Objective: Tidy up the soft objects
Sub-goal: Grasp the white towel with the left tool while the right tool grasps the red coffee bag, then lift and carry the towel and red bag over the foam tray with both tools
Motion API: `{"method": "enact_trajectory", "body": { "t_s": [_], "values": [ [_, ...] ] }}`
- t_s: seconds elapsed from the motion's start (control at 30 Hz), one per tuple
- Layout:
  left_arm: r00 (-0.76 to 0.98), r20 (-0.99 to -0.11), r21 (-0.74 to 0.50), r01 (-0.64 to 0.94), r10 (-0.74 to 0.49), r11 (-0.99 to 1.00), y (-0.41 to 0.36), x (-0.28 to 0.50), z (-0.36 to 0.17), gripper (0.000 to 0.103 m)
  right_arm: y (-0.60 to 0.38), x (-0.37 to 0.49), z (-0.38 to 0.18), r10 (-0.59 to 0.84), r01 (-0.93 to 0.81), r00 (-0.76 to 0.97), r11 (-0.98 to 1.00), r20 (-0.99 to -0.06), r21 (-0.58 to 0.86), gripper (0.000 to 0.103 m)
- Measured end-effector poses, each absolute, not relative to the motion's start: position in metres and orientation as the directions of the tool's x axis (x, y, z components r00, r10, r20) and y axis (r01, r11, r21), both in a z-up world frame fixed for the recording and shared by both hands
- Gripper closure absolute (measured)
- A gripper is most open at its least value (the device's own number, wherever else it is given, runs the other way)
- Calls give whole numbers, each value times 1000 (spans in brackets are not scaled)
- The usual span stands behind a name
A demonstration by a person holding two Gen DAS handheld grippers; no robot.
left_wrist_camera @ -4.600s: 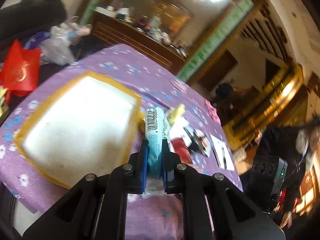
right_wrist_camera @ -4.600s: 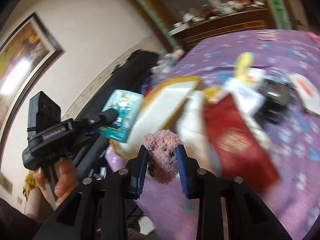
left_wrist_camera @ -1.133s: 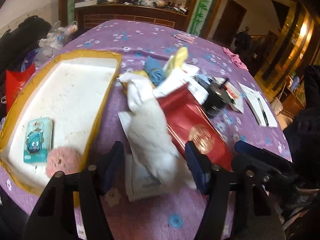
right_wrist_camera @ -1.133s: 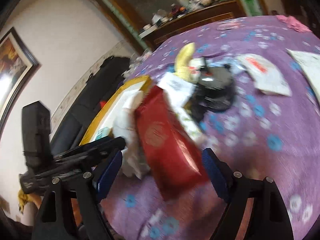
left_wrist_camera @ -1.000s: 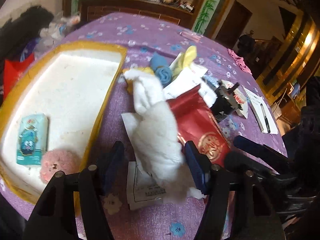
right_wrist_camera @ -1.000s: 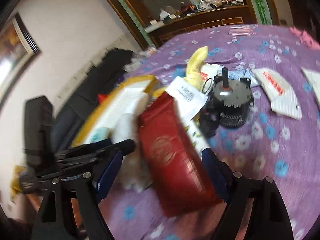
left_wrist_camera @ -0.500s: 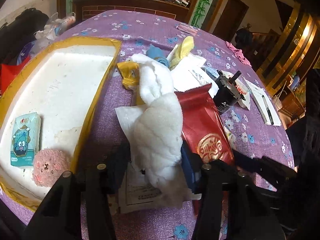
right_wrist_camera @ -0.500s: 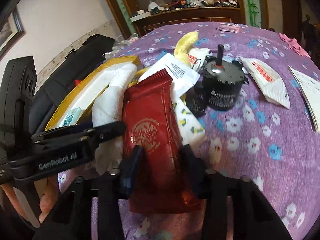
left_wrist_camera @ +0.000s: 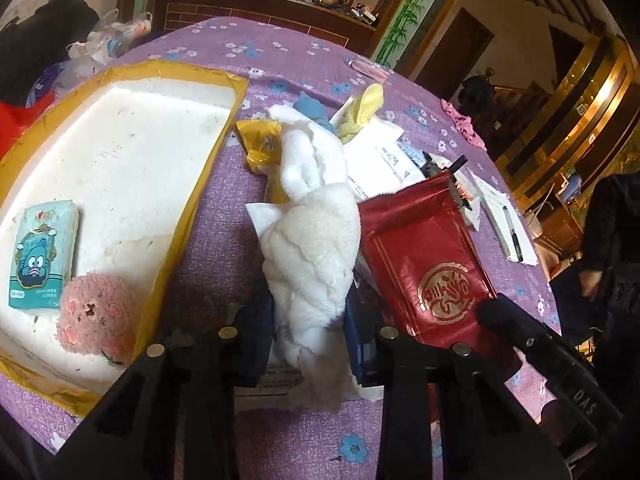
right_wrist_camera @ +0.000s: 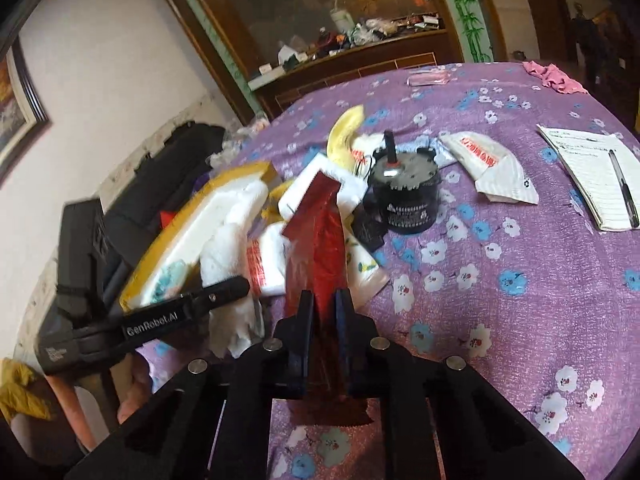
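Closing both tools just beside the foam tray [left_wrist_camera: 208, 148], our left tool [left_wrist_camera: 308, 320] squeezes the white plush cloth [left_wrist_camera: 312, 248] while our right tool [right_wrist_camera: 320, 312] pinches the red foil pouch [right_wrist_camera: 316, 236]; lifting together could snag them and scatter neighbouring clutter.

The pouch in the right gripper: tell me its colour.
Shiny red pouch with a round gold emblem, clearest in the left wrist view.
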State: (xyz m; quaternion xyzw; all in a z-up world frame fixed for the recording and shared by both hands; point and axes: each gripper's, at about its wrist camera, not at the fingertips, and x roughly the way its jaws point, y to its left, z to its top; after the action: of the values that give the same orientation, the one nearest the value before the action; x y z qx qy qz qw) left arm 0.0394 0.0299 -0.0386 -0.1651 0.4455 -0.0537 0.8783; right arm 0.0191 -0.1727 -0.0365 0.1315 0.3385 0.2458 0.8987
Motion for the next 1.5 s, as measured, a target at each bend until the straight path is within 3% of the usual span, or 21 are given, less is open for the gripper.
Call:
{"method": "enact_trajectory", "body": {
  "t_s": [0.6, 0.7, 0.9, 1.07, 1.13, 1.23, 1.5],
  "values": [
    [688, -657, -436, -10, -310, 900, 63, 10, 11, 75, -186, 8, -28, 593, -380, 686, 786, -421, 487, 96],
    [653, -664, -476, 4, -363, 879, 62, 17, 2, 75, -178, 8, -29, 548, -368, 696, 827, -464, 424, 96],
    [487, -692, -596, 31, -533, 802, 40, 37, -44, 74, -181, 22, -42, 545, -323, 668, 826, -507, 462, 95],
    [420, -770, -524, 12, -480, 851, 30, 38, -60, 68, -179, 25, -46, 546, -320, 650, 827, -528, 462, 87],
    [426, -794, -475, 8, -433, 880, 28, 33, -59, 61, -172, 27, -50, 535, -336, 642, 840, -550, 426, 68],
    [449, -820, -394, 7, -355, 919, 25, 24, -50, 61, -169, 26, -55, 566, -363, 623, 820, -539, 442, 47],
    [527, -828, -202, 37, -191, 979, 19, 13, -31, 61, -165, 41, -68, 588, -363, 575, 807, -569, 466, 46]
  ]
}}
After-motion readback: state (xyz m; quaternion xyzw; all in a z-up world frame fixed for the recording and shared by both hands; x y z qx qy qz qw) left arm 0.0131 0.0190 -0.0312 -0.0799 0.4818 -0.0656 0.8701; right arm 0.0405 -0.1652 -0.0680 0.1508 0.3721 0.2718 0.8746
